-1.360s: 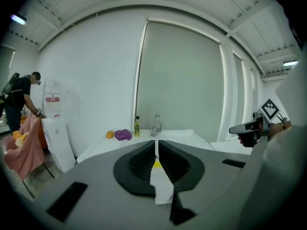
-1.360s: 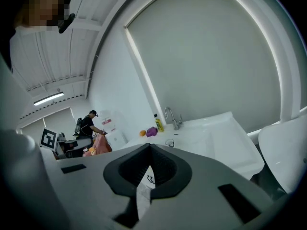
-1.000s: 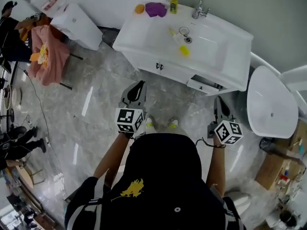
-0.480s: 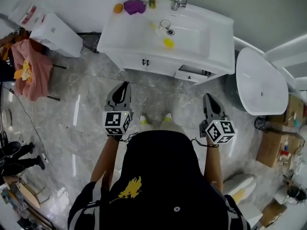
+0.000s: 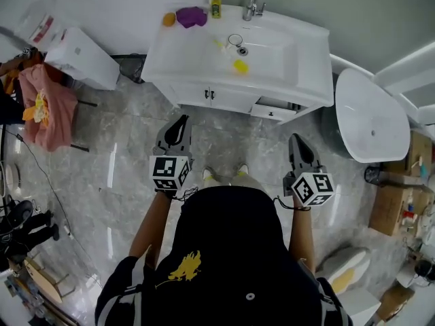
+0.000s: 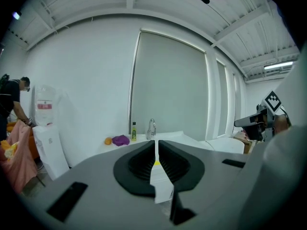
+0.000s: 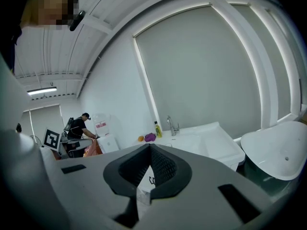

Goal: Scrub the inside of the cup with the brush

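Note:
In the head view a white vanity sink (image 5: 299,53) stands ahead of me. A clear cup (image 5: 234,40) sits in the basin by the drain. Beside it lies a brush (image 5: 234,60) with a pale handle and a yellow head. My left gripper (image 5: 178,129) is held over the floor, well short of the vanity, shut and empty. My right gripper (image 5: 297,145) hangs level with it at the right, also shut on nothing. In the left gripper view the left gripper (image 6: 156,143) points at the faucet. In the right gripper view the right gripper (image 7: 149,147) points at the sink.
On the counter's back left are an orange object (image 5: 168,19), a purple cloth (image 5: 192,15) and a yellow bottle (image 5: 215,5), with the faucet (image 5: 253,7) behind the basin. A white bathtub (image 5: 370,124) stands right, a white dispenser (image 5: 81,56) left. A person (image 6: 14,99) stands far left.
The head view has swung, so the vanity now sits further left and higher in the picture. Both grippers stayed shut and empty; the right one shifted slightly left.

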Demonstrator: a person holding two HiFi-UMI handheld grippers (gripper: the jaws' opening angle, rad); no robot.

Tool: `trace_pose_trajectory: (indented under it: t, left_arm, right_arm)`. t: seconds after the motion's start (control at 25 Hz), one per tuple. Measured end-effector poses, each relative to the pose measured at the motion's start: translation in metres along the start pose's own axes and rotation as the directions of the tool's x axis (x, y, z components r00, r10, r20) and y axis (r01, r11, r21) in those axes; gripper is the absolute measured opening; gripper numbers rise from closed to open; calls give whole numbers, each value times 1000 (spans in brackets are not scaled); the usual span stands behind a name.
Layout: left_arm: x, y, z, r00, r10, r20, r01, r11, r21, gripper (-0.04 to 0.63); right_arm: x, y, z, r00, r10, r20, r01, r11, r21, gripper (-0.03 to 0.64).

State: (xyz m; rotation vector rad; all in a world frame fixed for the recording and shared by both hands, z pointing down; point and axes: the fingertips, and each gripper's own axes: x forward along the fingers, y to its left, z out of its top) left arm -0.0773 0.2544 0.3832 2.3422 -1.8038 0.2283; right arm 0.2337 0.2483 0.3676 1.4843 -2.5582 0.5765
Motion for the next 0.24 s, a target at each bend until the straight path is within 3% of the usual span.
trace_pose_trajectory:
  t: [0.24]
  left_arm:
    - [-1, -1, -3, 1000, -23, -9, 23, 1000, 11, 40]
  right_arm:
    - [2, 5, 4, 1000, -11, 15, 11, 1000, -3, 24]
